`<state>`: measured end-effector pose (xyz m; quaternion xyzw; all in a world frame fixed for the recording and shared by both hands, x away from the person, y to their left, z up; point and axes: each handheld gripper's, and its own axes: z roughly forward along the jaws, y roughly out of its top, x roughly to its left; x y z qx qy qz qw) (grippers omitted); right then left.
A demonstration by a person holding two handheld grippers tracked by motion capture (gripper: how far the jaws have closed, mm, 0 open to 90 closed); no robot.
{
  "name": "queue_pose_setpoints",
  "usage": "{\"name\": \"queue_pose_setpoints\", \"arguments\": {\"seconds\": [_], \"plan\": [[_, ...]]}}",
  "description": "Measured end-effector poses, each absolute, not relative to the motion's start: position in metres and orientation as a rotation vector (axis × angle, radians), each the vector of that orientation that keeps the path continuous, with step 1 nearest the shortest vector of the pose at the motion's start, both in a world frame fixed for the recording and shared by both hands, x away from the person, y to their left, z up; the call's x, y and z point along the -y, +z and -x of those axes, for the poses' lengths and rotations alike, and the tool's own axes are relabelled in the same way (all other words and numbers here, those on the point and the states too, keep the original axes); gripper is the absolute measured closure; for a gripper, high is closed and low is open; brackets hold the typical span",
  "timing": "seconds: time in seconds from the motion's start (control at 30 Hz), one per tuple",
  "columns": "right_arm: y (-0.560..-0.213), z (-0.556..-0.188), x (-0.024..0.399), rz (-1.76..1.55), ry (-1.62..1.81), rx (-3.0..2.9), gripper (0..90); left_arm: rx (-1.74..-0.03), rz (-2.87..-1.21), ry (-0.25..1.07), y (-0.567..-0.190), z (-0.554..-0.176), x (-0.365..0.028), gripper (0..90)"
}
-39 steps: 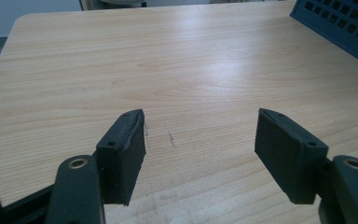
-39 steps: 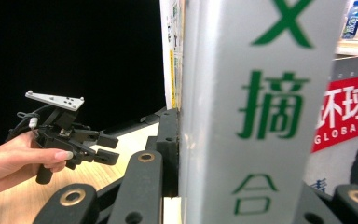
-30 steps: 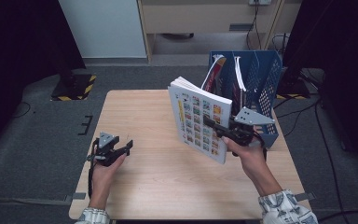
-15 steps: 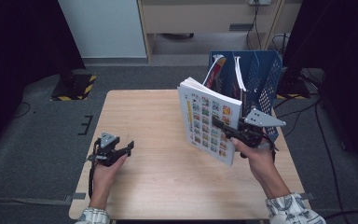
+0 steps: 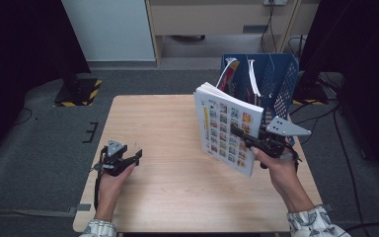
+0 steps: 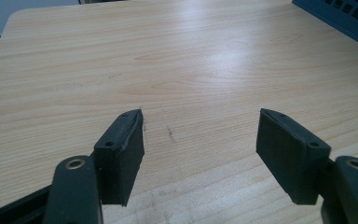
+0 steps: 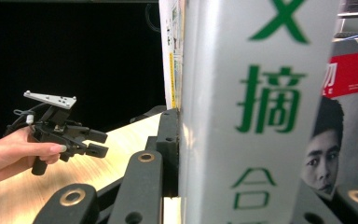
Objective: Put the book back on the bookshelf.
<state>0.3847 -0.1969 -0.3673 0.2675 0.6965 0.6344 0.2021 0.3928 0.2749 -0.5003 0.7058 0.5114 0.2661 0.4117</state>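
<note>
Book [image 5: 225, 129] upright, clamped in right claw [image 5: 240, 134], above table [image 5: 168, 123]

Even overhead light (dark surroundings)

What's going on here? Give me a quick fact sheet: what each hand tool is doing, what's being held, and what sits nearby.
setting: wooden table
right gripper: jaws clamped on a book's edge, lifted above the table
book: thick, upright and tilted, cover of small coloured pictures facing the person
left gripper: jaws apart with nothing between them, low over the table's near left
blue rack: mesh file holder at the table's far right, magazines already standing in it
likely next: book probably goes into the rack
</note>
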Motion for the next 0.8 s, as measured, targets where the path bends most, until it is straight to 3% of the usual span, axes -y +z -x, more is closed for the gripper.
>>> {"name": "queue_pose_setpoints", "arguments": {"seconds": [0.8], "plan": [[-0.365, -0.379, 0.219, -0.779, 1.780, -1.908, 73.9, -1.287, -1.776, 0.673, -0.500, -0.393, -0.275, 32.1]]}}
